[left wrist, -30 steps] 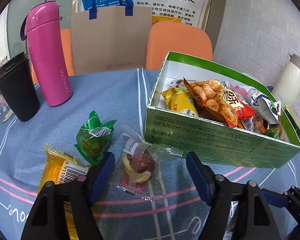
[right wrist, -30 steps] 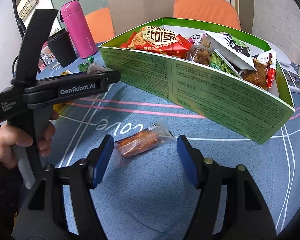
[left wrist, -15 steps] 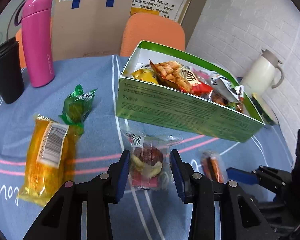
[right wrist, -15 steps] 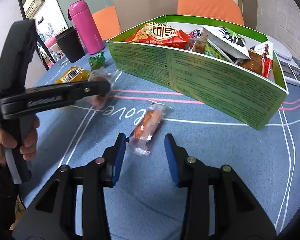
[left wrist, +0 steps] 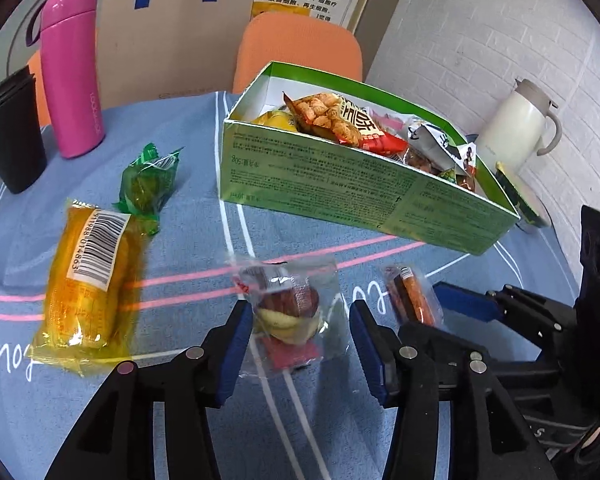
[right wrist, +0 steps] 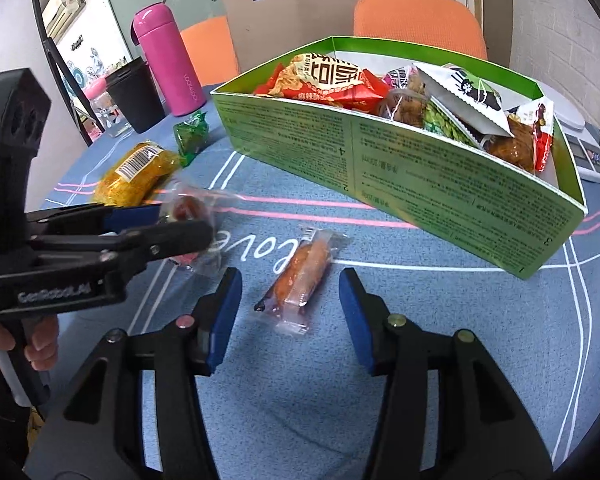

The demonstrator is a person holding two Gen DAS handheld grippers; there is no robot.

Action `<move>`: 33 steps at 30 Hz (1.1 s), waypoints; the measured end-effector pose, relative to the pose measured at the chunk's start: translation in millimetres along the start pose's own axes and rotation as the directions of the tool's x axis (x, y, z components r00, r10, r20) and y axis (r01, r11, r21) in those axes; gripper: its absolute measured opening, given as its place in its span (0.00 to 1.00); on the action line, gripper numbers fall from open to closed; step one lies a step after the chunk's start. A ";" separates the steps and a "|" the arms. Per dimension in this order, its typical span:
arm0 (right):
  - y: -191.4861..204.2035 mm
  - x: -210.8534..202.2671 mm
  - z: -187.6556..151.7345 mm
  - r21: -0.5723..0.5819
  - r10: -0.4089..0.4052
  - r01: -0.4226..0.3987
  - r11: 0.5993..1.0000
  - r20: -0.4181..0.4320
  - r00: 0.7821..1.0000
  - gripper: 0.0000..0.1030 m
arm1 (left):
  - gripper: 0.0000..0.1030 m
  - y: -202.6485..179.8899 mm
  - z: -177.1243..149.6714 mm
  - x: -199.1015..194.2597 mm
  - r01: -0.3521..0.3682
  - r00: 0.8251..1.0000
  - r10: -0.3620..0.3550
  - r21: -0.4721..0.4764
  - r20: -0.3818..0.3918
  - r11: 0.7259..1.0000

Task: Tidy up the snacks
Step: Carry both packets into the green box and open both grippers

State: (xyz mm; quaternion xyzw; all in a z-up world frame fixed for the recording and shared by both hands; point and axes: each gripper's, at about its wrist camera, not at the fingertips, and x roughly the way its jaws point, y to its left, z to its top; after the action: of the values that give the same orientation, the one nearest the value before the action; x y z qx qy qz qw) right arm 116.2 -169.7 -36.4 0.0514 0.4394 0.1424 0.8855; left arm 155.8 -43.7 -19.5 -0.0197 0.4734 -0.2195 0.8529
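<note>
A clear packet with a red and yellow snack [left wrist: 288, 312] lies on the blue tablecloth between the fingers of my left gripper [left wrist: 300, 340], which is open; its left pad is at the wrapper's edge and there is a gap on the right. In the right wrist view, an orange sausage packet [right wrist: 300, 280] lies between the fingers of my open right gripper [right wrist: 290, 312], touching neither. The green box [left wrist: 340, 184] behind holds several snack bags. A yellow packet [left wrist: 88, 280] and a green packet [left wrist: 148, 184] lie to the left.
At the back left stand a pink bottle [left wrist: 74, 72] and a black cup [left wrist: 8, 136]. A white jug [left wrist: 516, 128] sits behind the box on the right. A paper bag [left wrist: 172, 36] and orange chairs are beyond the table. A hand [right wrist: 40, 340] holds the left gripper.
Both grippers narrowed from wide open, then widened slightly. The right gripper moved forward, so the sausage packet now lies between its fingers. The left gripper stays over the clear packet.
</note>
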 end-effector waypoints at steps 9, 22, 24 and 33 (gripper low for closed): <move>-6.4 1.4 -5.2 0.029 0.012 -0.012 1.000 -0.003 1.000 0.26 | 0.48 -1.7 -1.7 10.6 -0.014 1.000 0.014 0.011 -0.023 1.000; -16.9 -77.1 23.9 -0.005 0.052 -0.053 0.999 0.213 0.976 0.24 | 0.44 -52.6 44.3 -53.5 0.073 0.983 -0.089 0.104 0.160 0.992; -26.8 -84.1 33.7 0.011 0.020 -0.024 1.000 0.241 0.970 0.24 | 0.44 -59.9 57.8 -54.0 0.067 0.979 -0.085 0.107 0.182 0.992; -56.2 -66.3 75.4 0.026 -0.089 0.085 0.996 0.262 0.961 0.24 | 0.44 -59.9 124.0 -20.1 0.031 0.977 -0.037 0.033 0.208 0.999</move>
State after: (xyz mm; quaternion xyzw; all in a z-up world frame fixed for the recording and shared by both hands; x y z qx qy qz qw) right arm 149.6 -240.6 48.0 0.0567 0.3211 0.0919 0.9409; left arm 226.6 -111.5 79.3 -0.0382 0.3775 -0.2378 0.8942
